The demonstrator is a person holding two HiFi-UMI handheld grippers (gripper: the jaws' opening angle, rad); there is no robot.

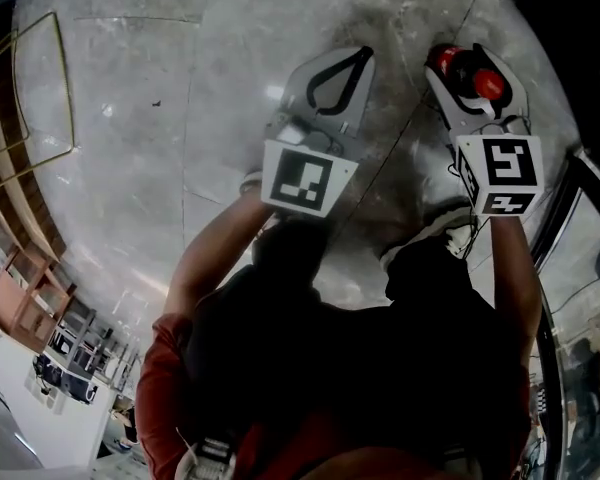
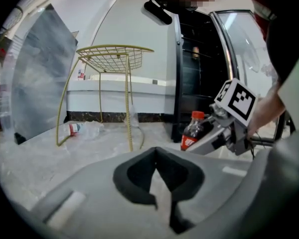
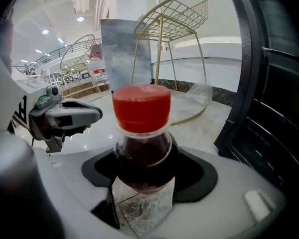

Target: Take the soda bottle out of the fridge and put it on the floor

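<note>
Close before the lens, right gripper (image 3: 142,195) clamped on the soda bottle (image 3: 142,151) just under its red cap (image 3: 141,108), already outside the fridge (image 2: 197,68) and above the marble floor (image 1: 160,108); left gripper (image 2: 158,176) nearby, tips together on nothing. Lower straight down with the bottle kept upright, release only once set flat on the stone, then open wide and draw back level without brushing the cap. Steer clear of the fridge door (image 2: 239,44) and the wire stand (image 2: 114,59).

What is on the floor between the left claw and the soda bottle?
Nothing. In the head view, only bare marble floor, crossed by a tile seam, lies between the left claw and the soda bottle.
</note>
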